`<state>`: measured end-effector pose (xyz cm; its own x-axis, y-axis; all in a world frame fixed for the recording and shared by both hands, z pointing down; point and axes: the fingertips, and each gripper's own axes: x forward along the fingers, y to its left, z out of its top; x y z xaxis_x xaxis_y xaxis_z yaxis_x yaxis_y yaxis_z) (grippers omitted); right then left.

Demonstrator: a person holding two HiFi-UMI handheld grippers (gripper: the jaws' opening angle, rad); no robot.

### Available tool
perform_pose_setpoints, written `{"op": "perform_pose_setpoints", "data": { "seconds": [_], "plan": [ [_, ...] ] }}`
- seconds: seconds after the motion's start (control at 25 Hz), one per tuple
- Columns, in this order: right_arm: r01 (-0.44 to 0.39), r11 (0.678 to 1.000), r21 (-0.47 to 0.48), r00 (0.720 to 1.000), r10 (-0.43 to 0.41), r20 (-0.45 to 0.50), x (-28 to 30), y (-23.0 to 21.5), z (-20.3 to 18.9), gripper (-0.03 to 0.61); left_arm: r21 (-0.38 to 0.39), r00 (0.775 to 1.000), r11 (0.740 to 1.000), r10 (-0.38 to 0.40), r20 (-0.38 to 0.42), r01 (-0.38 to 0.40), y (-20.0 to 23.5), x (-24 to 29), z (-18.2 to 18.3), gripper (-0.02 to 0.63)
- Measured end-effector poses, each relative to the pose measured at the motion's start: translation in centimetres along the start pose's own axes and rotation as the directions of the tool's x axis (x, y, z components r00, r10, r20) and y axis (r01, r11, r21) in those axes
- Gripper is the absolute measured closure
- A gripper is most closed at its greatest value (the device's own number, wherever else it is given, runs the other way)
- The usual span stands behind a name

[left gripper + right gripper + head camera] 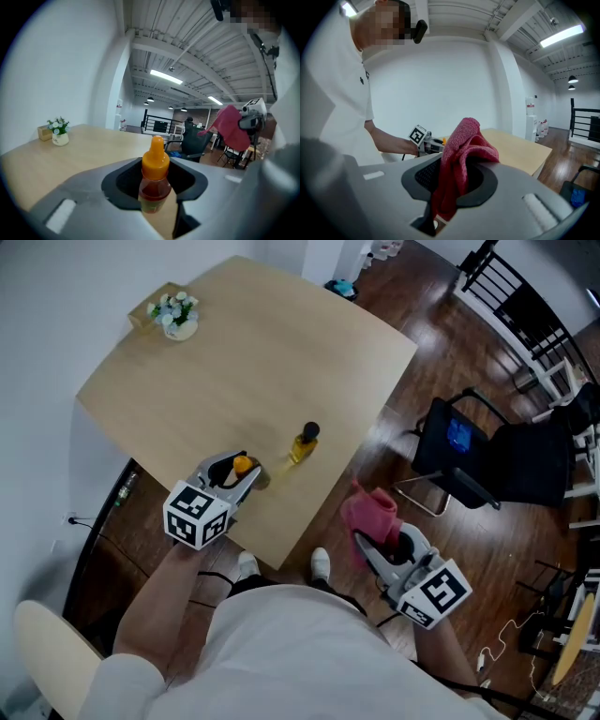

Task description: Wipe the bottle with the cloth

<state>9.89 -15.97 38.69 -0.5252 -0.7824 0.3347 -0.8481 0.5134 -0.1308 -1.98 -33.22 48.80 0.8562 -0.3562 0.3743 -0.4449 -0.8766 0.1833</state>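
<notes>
A small bottle with an orange cap [242, 465] stands near the front edge of the wooden table [234, 362]. My left gripper [246, 468] is shut on it. In the left gripper view the bottle [154, 173] sits upright between the two jaws, its reddish body pinched. My right gripper [367, 538] hangs off the table's right edge, above the floor, shut on a bunched red cloth [370, 512]. The cloth [459, 154] rises in a fold out of the jaws in the right gripper view. A second bottle [303, 443], yellow with a black cap, stands free to the right of the left gripper.
A small pot of white flowers [176, 315] and a little box sit at the table's far left corner. A black chair [469, 456] stands on the wood floor to the right of the table. More black chairs line the upper right.
</notes>
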Motion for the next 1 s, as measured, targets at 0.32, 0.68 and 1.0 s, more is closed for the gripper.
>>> {"op": "perform_pose_setpoints", "data": {
  "seconds": [0.32, 0.68, 1.0],
  "plan": [
    [-0.192, 0.966, -0.173, 0.971, 0.212, 0.106, 6.2, 1.8, 6.2, 0.5, 0.019, 0.983, 0.987, -0.159, 0.087, 0.158, -6.9, -3.7, 6.6, 0.454],
    [-0.372, 0.864, -0.339, 0.881, 0.444, 0.164, 5.5, 5.5, 9.0, 0.502, -0.007, 0.976, 0.987, -0.158, 0.152, 0.161, -14.0, -6.8, 9.9, 0.454],
    [-0.426, 0.866, -0.26, 0.899, 0.437, -0.018, 7.2, 1.9, 0.8, 0.502, -0.071, 0.967, 0.993, -0.075, 0.242, 0.095, -13.6, -8.6, 12.5, 0.454]
  ]
}}
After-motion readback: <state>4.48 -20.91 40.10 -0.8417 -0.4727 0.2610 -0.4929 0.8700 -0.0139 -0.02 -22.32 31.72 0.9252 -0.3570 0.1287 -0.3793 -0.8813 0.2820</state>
